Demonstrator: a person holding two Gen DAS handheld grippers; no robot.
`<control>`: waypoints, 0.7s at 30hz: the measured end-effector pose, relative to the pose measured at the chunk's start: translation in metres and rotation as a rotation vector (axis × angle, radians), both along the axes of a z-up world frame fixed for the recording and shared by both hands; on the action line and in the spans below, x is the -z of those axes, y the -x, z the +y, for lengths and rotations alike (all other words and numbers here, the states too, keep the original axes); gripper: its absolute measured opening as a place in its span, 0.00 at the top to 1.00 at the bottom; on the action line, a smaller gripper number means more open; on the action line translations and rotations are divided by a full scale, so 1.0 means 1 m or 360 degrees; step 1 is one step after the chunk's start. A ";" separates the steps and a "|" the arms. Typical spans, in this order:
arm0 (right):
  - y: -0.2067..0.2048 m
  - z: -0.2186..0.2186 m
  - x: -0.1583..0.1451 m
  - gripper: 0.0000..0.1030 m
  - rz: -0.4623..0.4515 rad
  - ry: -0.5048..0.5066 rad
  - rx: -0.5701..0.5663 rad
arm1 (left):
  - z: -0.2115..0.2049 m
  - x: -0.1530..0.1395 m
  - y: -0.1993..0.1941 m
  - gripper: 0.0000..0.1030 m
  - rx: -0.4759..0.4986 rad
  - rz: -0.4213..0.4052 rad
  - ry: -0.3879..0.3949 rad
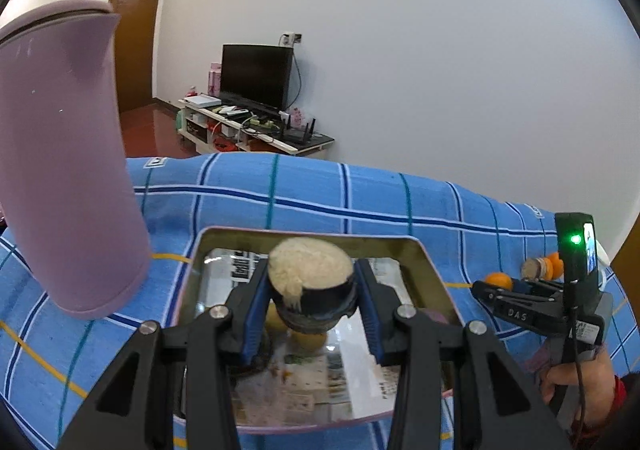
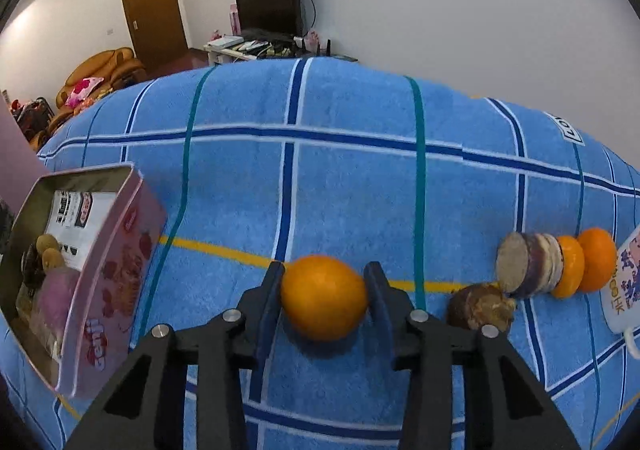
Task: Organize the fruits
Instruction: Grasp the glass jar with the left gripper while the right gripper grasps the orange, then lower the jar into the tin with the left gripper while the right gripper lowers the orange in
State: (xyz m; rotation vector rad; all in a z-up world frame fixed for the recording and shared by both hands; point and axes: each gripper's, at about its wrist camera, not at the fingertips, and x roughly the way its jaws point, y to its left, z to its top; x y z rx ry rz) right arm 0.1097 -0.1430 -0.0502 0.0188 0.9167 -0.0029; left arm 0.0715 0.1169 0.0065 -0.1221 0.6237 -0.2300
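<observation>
In the left wrist view my left gripper (image 1: 312, 286) is shut on a dark-skinned fruit half (image 1: 310, 270) with a pale, fuzzy cut face. It hangs over a pink tin (image 1: 304, 232) lined with newspaper, with yellowish fruit (image 1: 308, 340) lying below it. In the right wrist view my right gripper (image 2: 324, 286) has both pads against a whole orange (image 2: 324, 298) just above the blue checked cloth. The tin (image 2: 104, 274) stands to its left, holding several fruits. From the left wrist view the right gripper (image 1: 500, 290) shows at the far right with the orange (image 1: 498, 280).
A row of cut fruit slices (image 2: 528, 270) and orange halves (image 2: 572, 266) lies to the right, with a dark fruit piece (image 2: 480, 308) in front and a white mug (image 2: 624, 290) at the edge. A tall purple jug (image 1: 60, 169) stands left of the tin. A hand (image 1: 576, 382) holds the right gripper.
</observation>
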 end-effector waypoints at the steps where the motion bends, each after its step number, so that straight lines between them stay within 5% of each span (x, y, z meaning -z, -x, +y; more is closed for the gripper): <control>1: -0.001 0.000 -0.001 0.60 -0.0006 0.0003 0.0005 | 0.002 0.000 -0.001 0.58 -0.0013 0.0003 -0.0004; 8: 0.016 -0.001 -0.004 0.62 -0.0051 -0.0016 0.0074 | -0.002 0.008 -0.005 0.58 -0.0031 0.0043 -0.0043; 21: 0.112 0.046 -0.050 0.62 -0.0616 -0.0004 0.0109 | -0.018 0.008 0.009 0.58 -0.0066 -0.0050 -0.0205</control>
